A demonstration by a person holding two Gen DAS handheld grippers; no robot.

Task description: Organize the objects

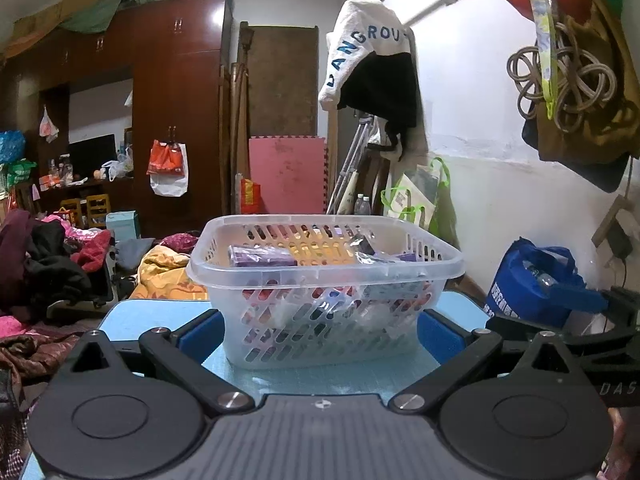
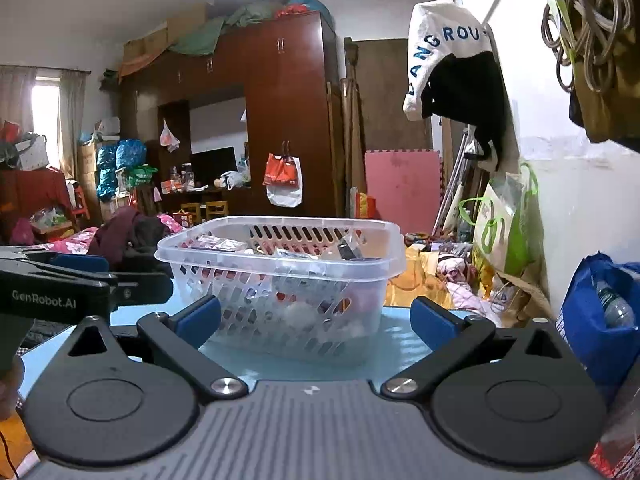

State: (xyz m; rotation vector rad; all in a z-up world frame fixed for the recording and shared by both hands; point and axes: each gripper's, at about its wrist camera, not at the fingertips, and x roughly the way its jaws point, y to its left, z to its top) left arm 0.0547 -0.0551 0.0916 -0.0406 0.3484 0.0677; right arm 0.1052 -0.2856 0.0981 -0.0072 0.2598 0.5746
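A clear plastic basket with slotted walls stands on a light blue worktop, seen low and straight ahead from both wrist cameras. Small packets fill it, among them a purple pack near its rim; the rest are too jumbled to name. No loose item shows on the bare worktop around the basket, so the sorting looks largely done, though parts of the surface lie out of view.

The left gripper has its blue-padded fingers spread wide, holding nothing, one to each side of the basket's near face. The right gripper is likewise spread and empty, near the basket.

Beyond the worktop is a crowded room: a dark wooden wardrobe, heaped clothing, a pink foam mat leaning upright, a blue bag and a white wall with hanging bags.
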